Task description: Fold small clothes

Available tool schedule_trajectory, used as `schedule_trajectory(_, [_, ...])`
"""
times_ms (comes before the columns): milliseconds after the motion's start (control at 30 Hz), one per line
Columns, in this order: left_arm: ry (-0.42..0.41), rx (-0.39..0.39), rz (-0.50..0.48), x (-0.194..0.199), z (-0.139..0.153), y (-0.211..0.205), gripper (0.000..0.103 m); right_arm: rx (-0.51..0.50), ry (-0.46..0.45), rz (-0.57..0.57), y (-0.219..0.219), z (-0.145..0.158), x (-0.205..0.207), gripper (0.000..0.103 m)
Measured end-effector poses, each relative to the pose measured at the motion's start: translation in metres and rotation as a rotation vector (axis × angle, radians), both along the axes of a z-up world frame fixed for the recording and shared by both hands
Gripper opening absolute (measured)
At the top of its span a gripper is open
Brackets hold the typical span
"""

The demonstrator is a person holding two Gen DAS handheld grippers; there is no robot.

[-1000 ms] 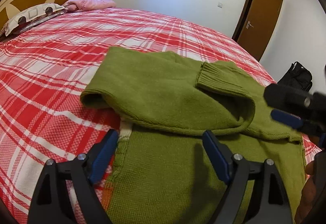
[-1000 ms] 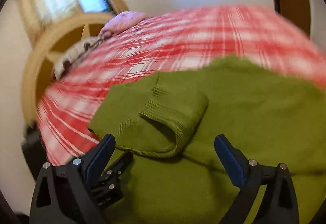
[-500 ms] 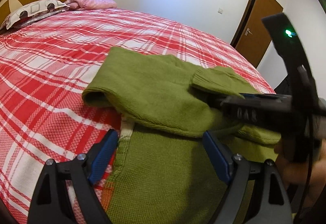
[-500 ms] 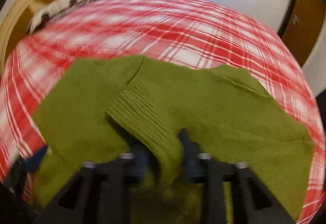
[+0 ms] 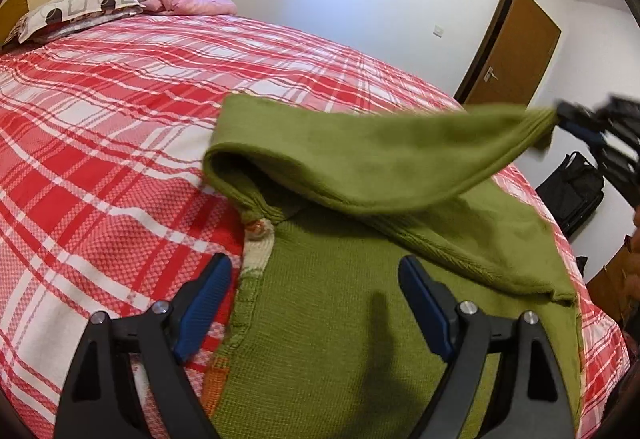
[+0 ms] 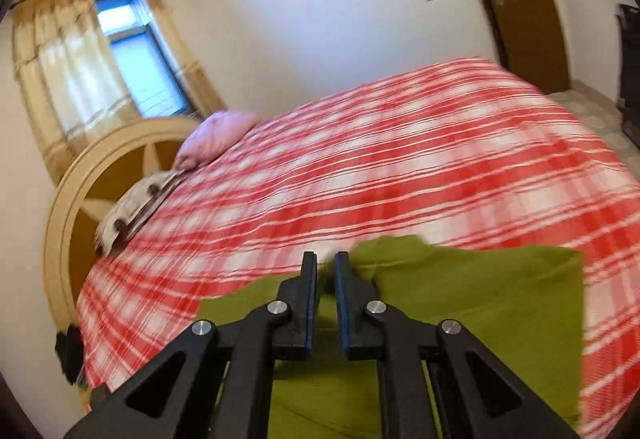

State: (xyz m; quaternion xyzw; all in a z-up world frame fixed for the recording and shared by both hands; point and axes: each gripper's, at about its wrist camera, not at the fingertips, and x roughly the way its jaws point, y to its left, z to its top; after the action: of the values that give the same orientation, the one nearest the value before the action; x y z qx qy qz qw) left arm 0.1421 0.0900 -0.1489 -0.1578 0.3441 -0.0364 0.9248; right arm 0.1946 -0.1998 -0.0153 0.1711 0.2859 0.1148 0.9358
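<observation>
Right claw pinching sleeve cuff, drawn up and out clear of green sweater lying on bed, likely for refolding; left claw spread, hovering over hem, holding nothing.

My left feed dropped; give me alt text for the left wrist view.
The right gripper pulls a green sweater sleeve taut, up off the red plaid bed. The left gripper hovers open over the sweater's edge.
</observation>
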Motion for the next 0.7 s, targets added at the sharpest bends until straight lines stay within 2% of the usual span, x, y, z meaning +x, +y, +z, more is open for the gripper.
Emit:
schedule_trajectory(133, [0.007, -0.003, 0.019, 0.000, 0.002, 0.002, 0.087, 0.047, 0.068, -0.068, -0.038, -0.028, -0.010, 0.009])
schedule_trajectory(200, [0.010, 0.020, 0.053, -0.002, 0.006, 0.002, 0.087, 0.095, 0.093, -0.045, -0.043, -0.041, -0.014, 0.009])
schedule_trajectory(267, [0.015, 0.081, 0.107, -0.005, 0.011, 0.003, 0.087, 0.154, 0.097, -0.024, -0.044, -0.048, -0.013, 0.009])
schedule_trajectory(333, [0.022, 0.084, 0.111, -0.004, 0.015, 0.009, 0.087, 0.237, 0.098, 0.002, -0.046, -0.054, -0.003, 0.010])
schedule_trajectory(367, [0.028, 0.103, 0.119, -0.003, 0.016, 0.011, 0.087, 0.256, 0.103, 0.002, -0.046, -0.056, 0.002, 0.013])
schedule_trajectory(400, [0.037, 0.136, 0.125, 0.000, 0.016, 0.011, 0.088, 0.260, 0.114, -0.003, -0.047, -0.058, 0.008, 0.038])
schedule_trajectory(433, [0.048, 0.178, 0.132, 0.003, 0.016, 0.011, 0.088, 0.258, 0.131, -0.006, -0.046, -0.062, 0.015, 0.074])
schedule_trajectory(467, [0.069, 0.232, 0.146, 0.009, 0.014, 0.012, 0.088, 0.271, 0.150, -0.006, -0.046, -0.069, 0.022, 0.084])
schedule_trajectory(500, [0.085, 0.241, 0.154, 0.012, 0.012, 0.014, 0.088, 0.298, 0.169, -0.011, -0.046, -0.077, 0.028, 0.086])
schedule_trajectory(600, [0.119, 0.198, 0.162, 0.017, 0.004, 0.022, 0.088, 0.353, 0.236, -0.031, -0.045, -0.097, 0.043, 0.086])
schedule_trajectory(667, [0.122, 0.221, 0.168, 0.020, 0.004, 0.019, 0.090, 0.306, 0.258, -0.038, -0.036, -0.104, 0.053, 0.086])
schedule_trajectory(700, [0.131, 0.234, 0.169, 0.022, 0.004, 0.017, 0.091, 0.279, 0.279, -0.035, -0.029, -0.108, 0.060, 0.079])
